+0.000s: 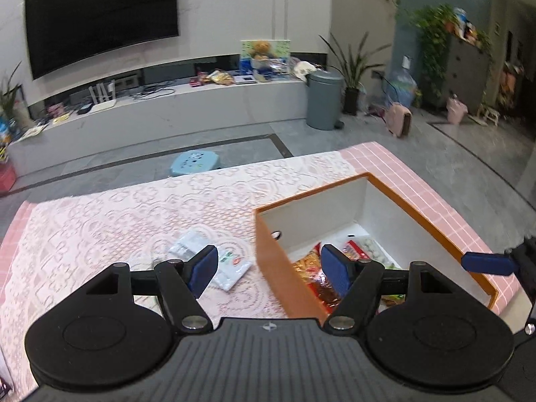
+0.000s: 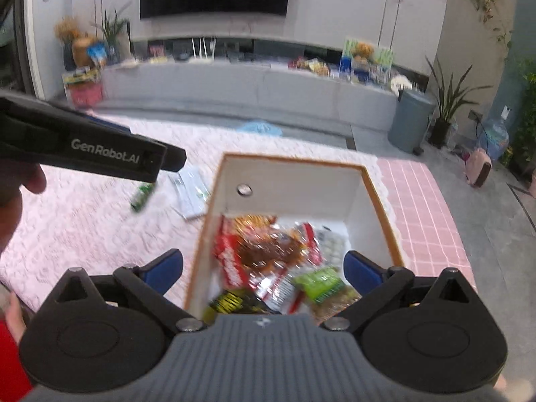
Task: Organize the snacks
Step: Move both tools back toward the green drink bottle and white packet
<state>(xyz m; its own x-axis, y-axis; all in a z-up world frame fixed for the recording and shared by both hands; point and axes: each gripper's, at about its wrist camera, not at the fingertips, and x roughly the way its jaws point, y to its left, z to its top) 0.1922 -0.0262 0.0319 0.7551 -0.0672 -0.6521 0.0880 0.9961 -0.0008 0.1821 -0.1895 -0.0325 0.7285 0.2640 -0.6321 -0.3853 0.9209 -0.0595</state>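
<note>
Here both grippers hung above a table covered with a pink lace tablecloth (image 1: 117, 207), over and beside an orange cardboard box (image 1: 269, 261) with a white interior. The left gripper (image 1: 269, 269) had its blue pads well apart with nothing between them; it straddled the box's near left wall, one pad over the cloth, the other over the box interior. The right gripper (image 2: 263, 269) stood with jaws at their widest, empty, directly above the box opening; one of its blue fingertips (image 1: 487, 264) showed at the right edge of the left wrist view. Snack packets (image 2: 274, 264) lay piled in the near part of the box: red, brown, green and yellow-black wrappers, plus a clear bag of pale round pieces (image 1: 372, 251). Outside the box, on the cloth just left of it, lay two white packets (image 1: 214, 261) and a small green packet (image 2: 143, 196), blurred. A blue plastic stool (image 1: 195, 164) stood on the floor beyond the table.
</note>
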